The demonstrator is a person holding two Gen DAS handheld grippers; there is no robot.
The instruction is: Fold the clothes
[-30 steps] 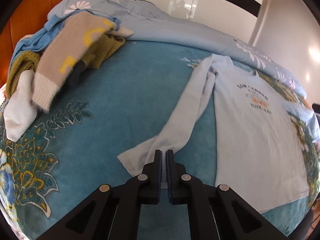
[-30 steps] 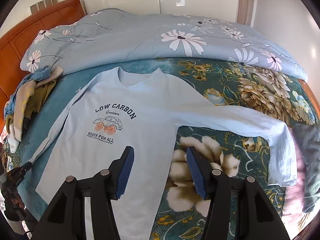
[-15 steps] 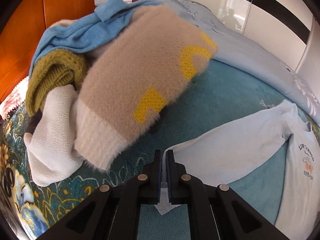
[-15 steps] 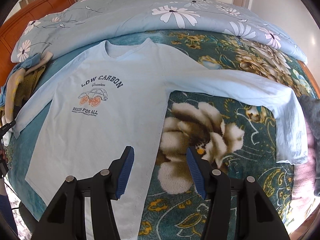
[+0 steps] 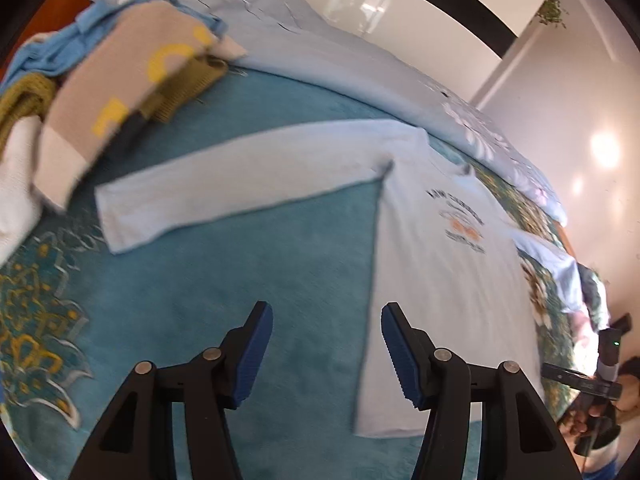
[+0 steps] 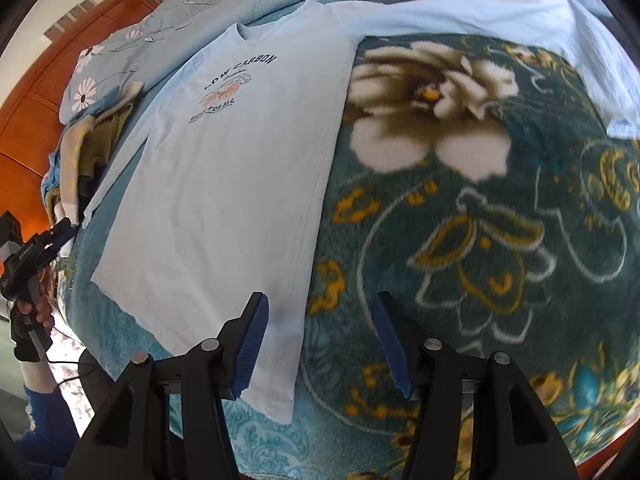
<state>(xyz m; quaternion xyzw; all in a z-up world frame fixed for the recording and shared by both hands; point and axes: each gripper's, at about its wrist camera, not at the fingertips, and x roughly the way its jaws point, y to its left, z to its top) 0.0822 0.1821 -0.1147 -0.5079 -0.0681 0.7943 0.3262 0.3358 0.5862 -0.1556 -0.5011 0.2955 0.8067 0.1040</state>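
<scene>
Spread across the bed's teal floral blanket (image 6: pixel 500 220), the pale blue long-sleeved shirt (image 6: pixel 224 184) lies flat, chest print reading "LOW CARBON" and "FOR ALL". The left gripper (image 5: pixel 326 354) is opening over bare blanket with nothing between its jaws; the right gripper (image 6: pixel 318 342) stands apart over the shirt's lower hem corner. A pinch here might catch plush blanket too, or drag the smoothed body askew.

Shirt (image 5: pixel 440 264) flat on bed (image 5: pixel 240 300); clothes pile (image 5: pixel 100 92) left

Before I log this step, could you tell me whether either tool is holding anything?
Nothing is held. The left tool is opening, empty, and the right tool stands open over the shirt hem.
</scene>
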